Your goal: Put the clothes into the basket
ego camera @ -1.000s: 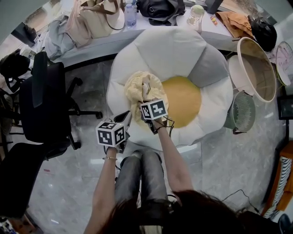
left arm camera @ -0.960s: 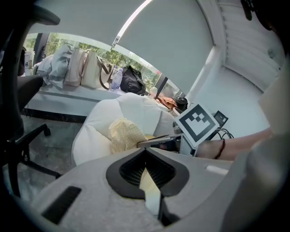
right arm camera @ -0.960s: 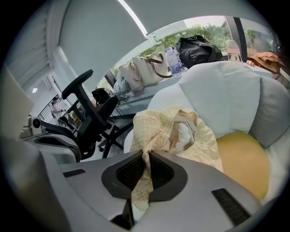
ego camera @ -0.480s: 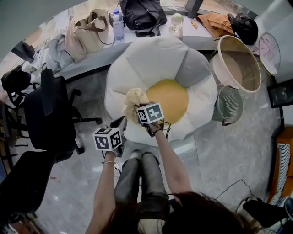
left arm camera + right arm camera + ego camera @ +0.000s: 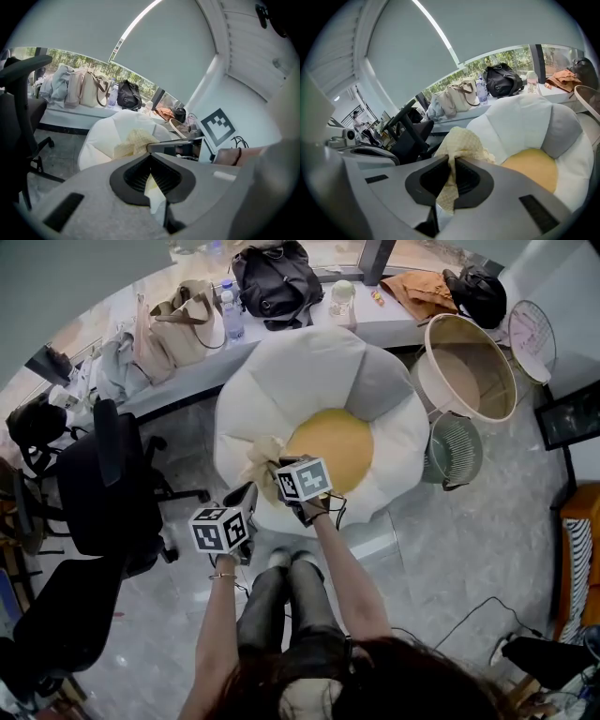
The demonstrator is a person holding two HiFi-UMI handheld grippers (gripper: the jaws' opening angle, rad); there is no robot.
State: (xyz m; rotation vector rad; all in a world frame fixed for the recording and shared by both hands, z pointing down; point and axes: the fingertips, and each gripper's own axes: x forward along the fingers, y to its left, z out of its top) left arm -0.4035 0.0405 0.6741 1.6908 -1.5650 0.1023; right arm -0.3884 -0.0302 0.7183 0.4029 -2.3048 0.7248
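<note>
**Seated person:** legs in grey trousers (image 5: 281,601), both forearms reaching forward.

**Left tool** (image 5: 249,493) (image 5: 151,159): nearest, marker cube on top. Jaws are pressed together on a pale strip of fabric that hangs down between them.

**Right tool** (image 5: 279,468) (image 5: 452,159): just beyond and beside the left one. Jaws are pinched on the yellow cloth, and a fold of it trails down through the gap.

**Yellow cloth** (image 5: 261,454) (image 5: 464,140) (image 5: 136,140): waffle-textured and bunched at the tool tips, over the front-left petal of the cushion. Whether it rests on the cushion cannot be told.

**Cushion** (image 5: 319,362): large and flower-shaped, with white petals, one grey petal at the right and a yellow centre (image 5: 342,442). It sits on the grey stone floor (image 5: 450,549).

**Office chair** (image 5: 103,484): black, to the left of the cushion.

**Slatted green round item** (image 5: 452,451): against the cushion's right edge.

**Basket** (image 5: 492,381): beige and round, mouth tilted towards the camera. It is behind and to the right of the cushion, well apart from the cloth.

**Bench** (image 5: 202,357): curves behind the cushion and carries these things:
- a beige handbag (image 5: 183,310)
- a water bottle (image 5: 232,317)
- a black bag (image 5: 274,282)
- an orange garment (image 5: 420,292)
</note>
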